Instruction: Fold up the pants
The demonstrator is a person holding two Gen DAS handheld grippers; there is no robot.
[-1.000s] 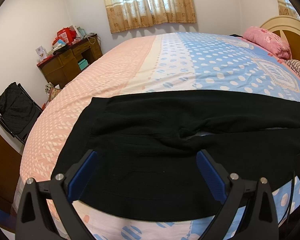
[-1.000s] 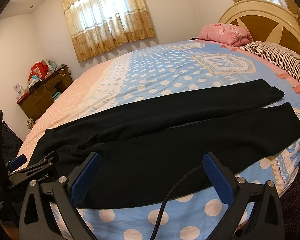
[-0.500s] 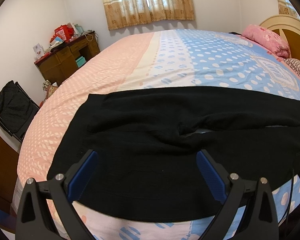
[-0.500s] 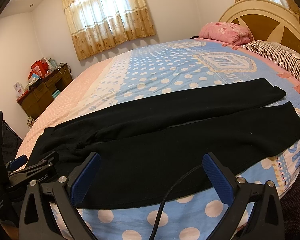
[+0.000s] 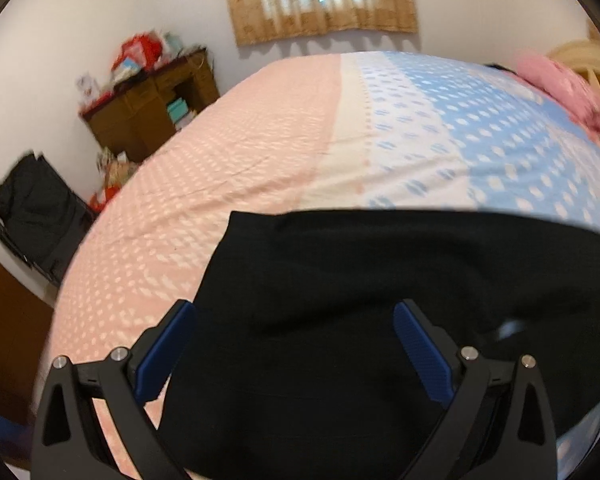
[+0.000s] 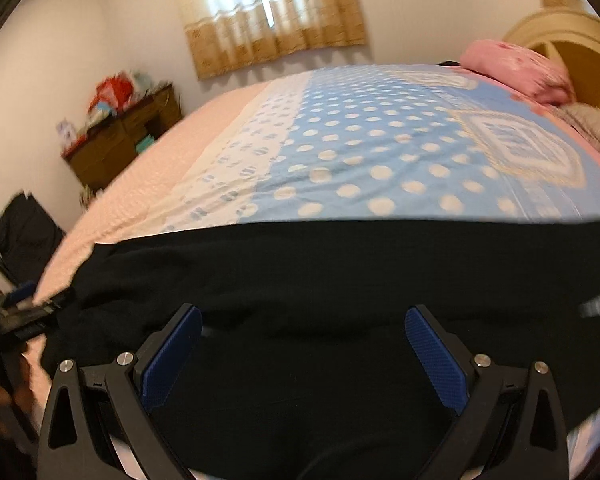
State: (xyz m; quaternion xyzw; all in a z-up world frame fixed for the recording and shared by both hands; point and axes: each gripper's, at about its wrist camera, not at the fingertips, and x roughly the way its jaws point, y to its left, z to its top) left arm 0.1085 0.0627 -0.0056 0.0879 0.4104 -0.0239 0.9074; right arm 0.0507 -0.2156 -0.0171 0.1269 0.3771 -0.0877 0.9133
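Note:
Black pants [image 5: 360, 280] lie flat across the near side of the bed, waist end at the left, legs running right. My left gripper [image 5: 294, 320] is open, low over the waist end, with its left finger at the waistband edge. My right gripper [image 6: 302, 324] is open, low over the legs [image 6: 340, 264] further right. Both views are blurred by motion. The left gripper [image 6: 28, 308] shows at the left edge of the right wrist view.
The bed [image 5: 260, 140] has a pink, white and blue dotted cover. A wooden desk [image 5: 148, 112] with clutter stands at the back left, a black folding chair [image 5: 32, 216] beside it. Pink pillow [image 6: 516, 70] and headboard [image 6: 572, 40] are at the right.
Both grippers have moved forward and down, close over the pants. The pants now fill the lower part of both views. Both grippers stay open.

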